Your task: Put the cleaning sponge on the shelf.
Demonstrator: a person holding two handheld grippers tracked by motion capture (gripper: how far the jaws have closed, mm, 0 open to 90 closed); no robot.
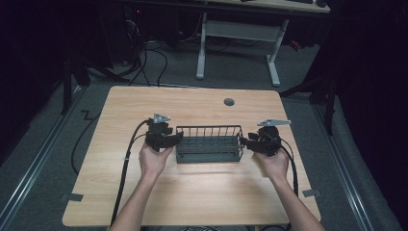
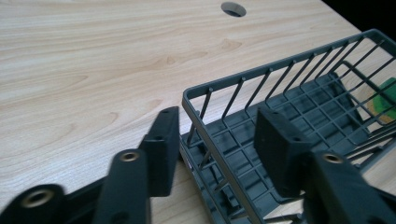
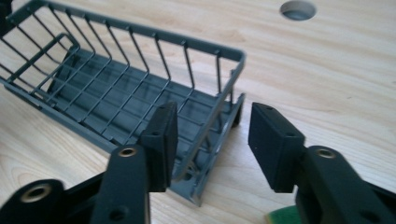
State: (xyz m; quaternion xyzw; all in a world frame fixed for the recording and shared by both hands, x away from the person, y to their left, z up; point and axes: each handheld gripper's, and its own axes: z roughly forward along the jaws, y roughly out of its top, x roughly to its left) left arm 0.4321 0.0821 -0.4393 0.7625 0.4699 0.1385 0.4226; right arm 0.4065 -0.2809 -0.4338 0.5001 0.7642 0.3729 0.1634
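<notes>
Light wood table (image 1: 192,187), rounded corners, round cable hole (image 1: 229,102) near far edge. Dark grey wire basket (image 1: 209,143) resting directly on top, near middle. Grey tape pieces (image 1: 71,197) at both near side edges.
</notes>
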